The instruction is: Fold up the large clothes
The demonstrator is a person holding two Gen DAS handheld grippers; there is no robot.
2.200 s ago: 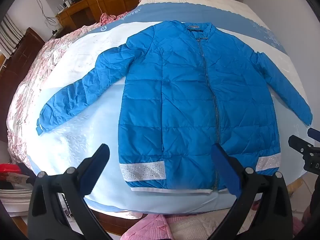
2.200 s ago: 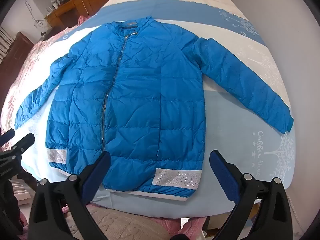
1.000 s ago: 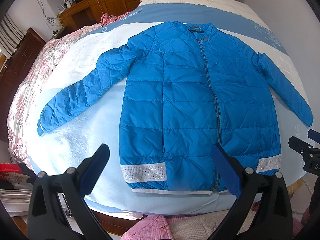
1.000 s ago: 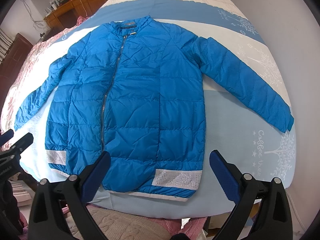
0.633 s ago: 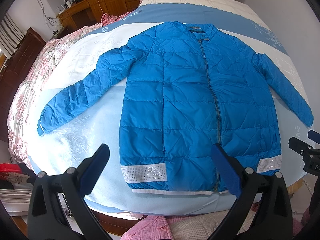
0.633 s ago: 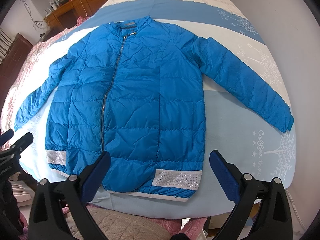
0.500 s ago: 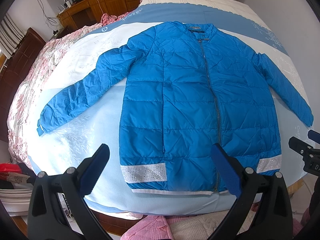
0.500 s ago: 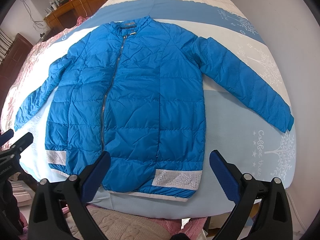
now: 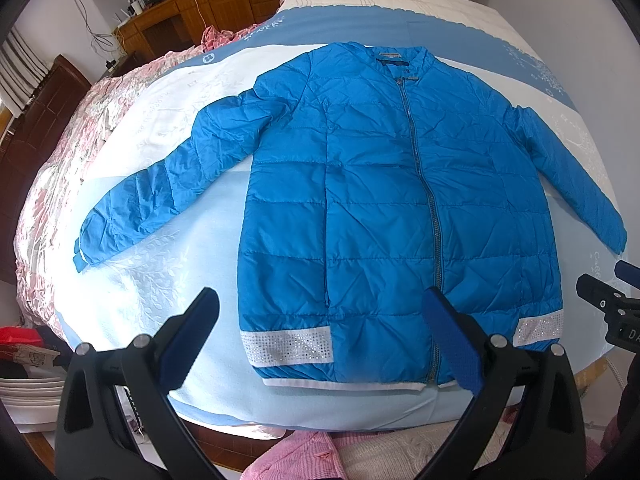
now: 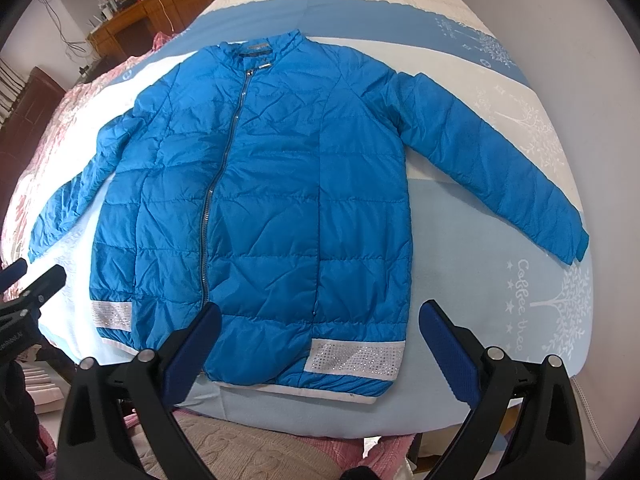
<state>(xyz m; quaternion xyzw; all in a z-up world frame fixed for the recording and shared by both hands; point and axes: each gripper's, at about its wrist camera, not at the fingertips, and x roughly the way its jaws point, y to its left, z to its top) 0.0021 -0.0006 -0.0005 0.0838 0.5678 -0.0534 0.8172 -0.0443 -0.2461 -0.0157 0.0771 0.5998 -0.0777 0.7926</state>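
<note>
A blue quilted jacket point(image 9: 380, 208) lies flat and zipped on the bed, collar at the far end, both sleeves spread out, silver bands at the hem. It also shows in the right wrist view point(image 10: 256, 208). My left gripper point(image 9: 320, 336) is open and empty, held above the near hem on the jacket's left half. My right gripper point(image 10: 316, 344) is open and empty, above the near hem on the jacket's right half. Neither touches the jacket.
The bed point(image 9: 132, 280) has a light blue and white cover. A pink floral quilt point(image 9: 52, 184) hangs along its left side. Pink clothes point(image 9: 320, 452) lie at the near edge. Wooden furniture point(image 9: 168, 20) stands at the far left. A wall point(image 10: 580, 40) runs along the right.
</note>
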